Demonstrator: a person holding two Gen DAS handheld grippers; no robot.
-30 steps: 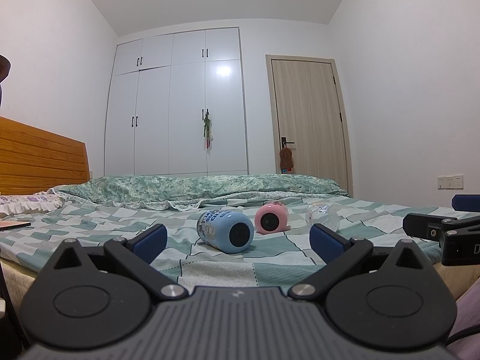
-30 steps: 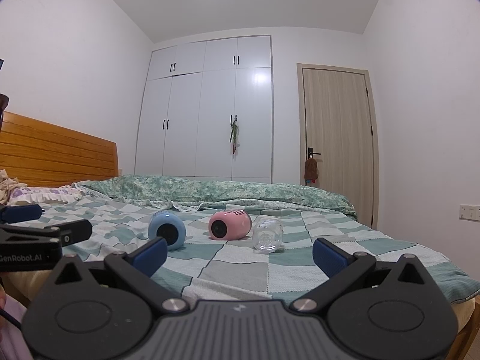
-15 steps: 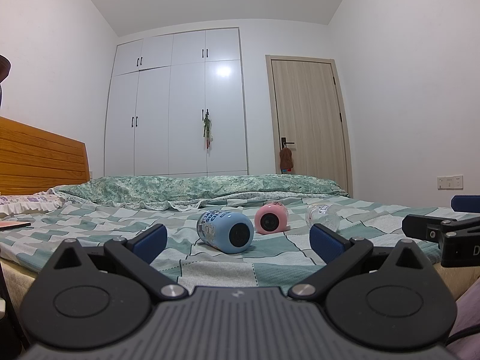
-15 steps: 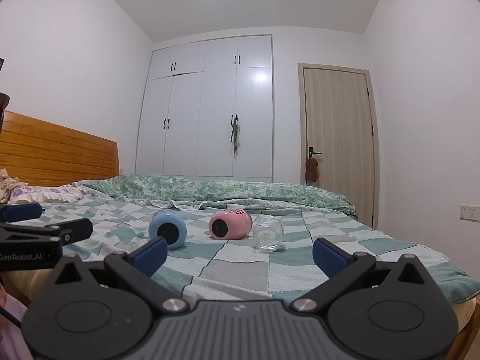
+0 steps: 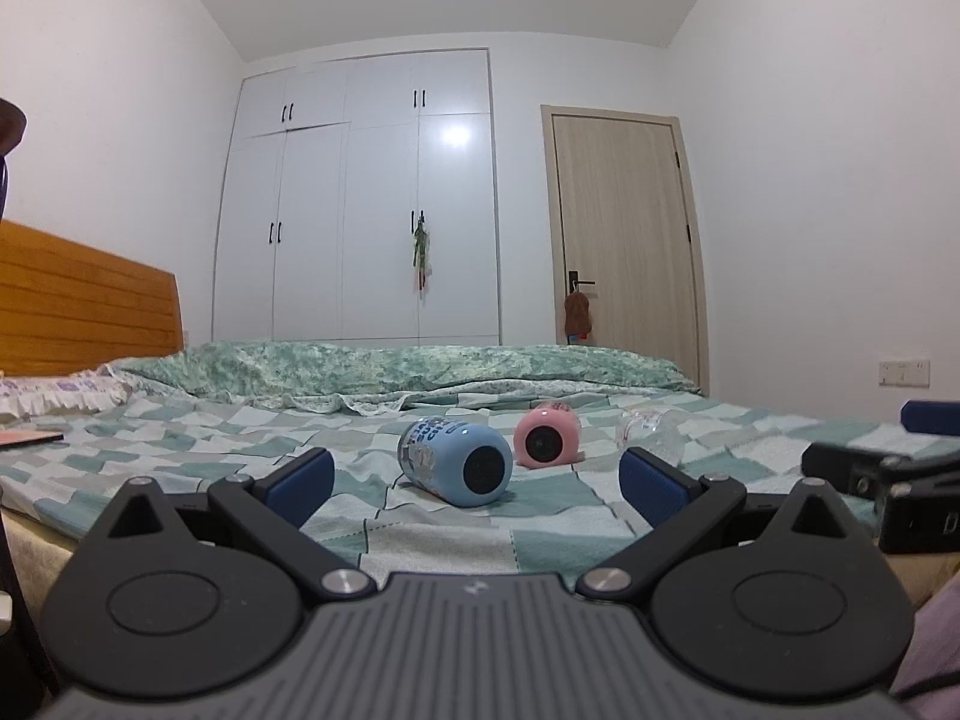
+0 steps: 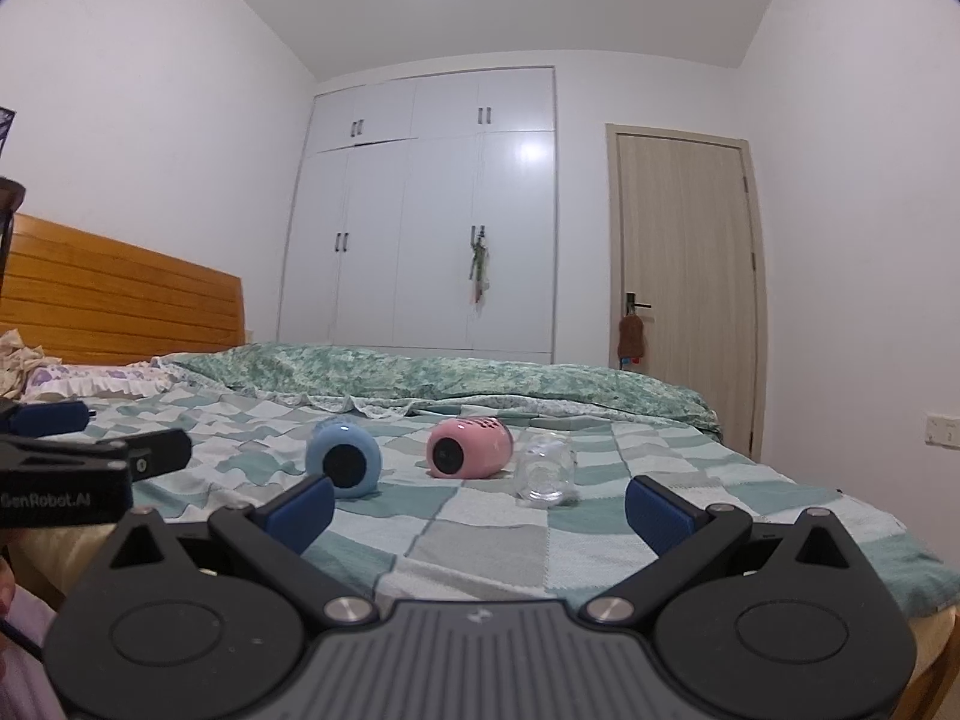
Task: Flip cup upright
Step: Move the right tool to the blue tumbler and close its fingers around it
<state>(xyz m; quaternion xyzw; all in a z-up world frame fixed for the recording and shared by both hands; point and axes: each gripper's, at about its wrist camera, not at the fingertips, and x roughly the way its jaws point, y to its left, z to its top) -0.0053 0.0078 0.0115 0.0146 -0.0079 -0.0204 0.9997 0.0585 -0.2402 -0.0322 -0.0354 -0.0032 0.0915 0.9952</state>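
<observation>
Both tongs spread wide, empty: left tongs [image 5: 474, 471], right tongs [image 6: 478, 501]. Blue cup [image 5: 456, 461], pink cup [image 6: 469, 447], clear cup [image 6: 546, 470] all lie sideways on the bed [image 6: 480, 546], well ahead. Risk: soft quilt lets a righted cup topple or roll; glass likely slippery.

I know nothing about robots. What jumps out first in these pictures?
Three cups lie tipped on their sides in a row on the checked green bedspread: a blue cup, a pink cup, and a clear cup. In front, the open right gripper points at them, touching nothing.
</observation>
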